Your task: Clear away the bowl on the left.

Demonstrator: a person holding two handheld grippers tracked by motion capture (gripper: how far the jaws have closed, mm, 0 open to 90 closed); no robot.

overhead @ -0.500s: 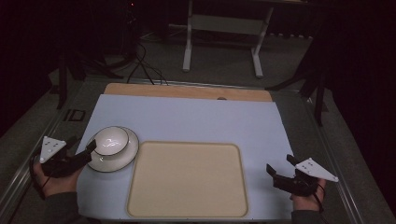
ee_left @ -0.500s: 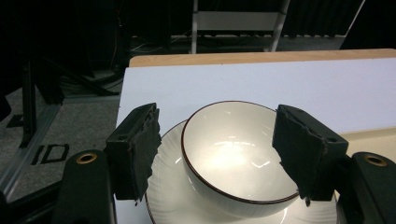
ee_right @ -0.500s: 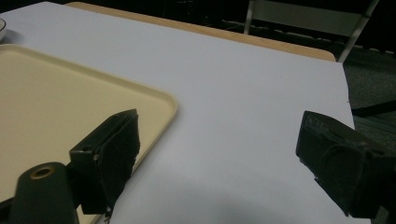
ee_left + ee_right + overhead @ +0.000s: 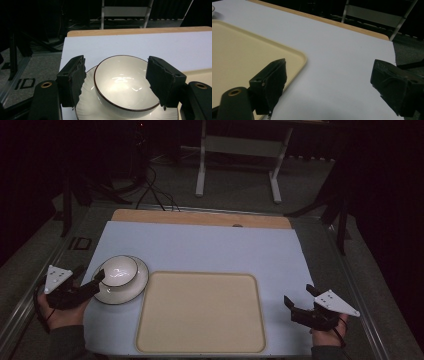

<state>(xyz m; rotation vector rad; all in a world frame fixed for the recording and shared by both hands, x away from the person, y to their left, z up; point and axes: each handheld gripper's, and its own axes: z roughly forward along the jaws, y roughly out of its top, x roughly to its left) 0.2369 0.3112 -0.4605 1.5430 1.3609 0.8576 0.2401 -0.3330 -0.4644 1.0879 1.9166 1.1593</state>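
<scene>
Bowl (image 4: 118, 271) and ribbed white plate (image 4: 134, 289) under it sat at the near left, beside the beige tray (image 4: 200, 344). Since half a second earlier the left gripper (image 4: 98, 278) had edged in, jaws spread either side of the glossy, brown-rimmed bowl without gripping it; a grasp looked imminent. Right gripper (image 4: 298, 301) waited near right, jaws spread, holding nothing, over the smooth pale mat (image 4: 210, 247).
</scene>
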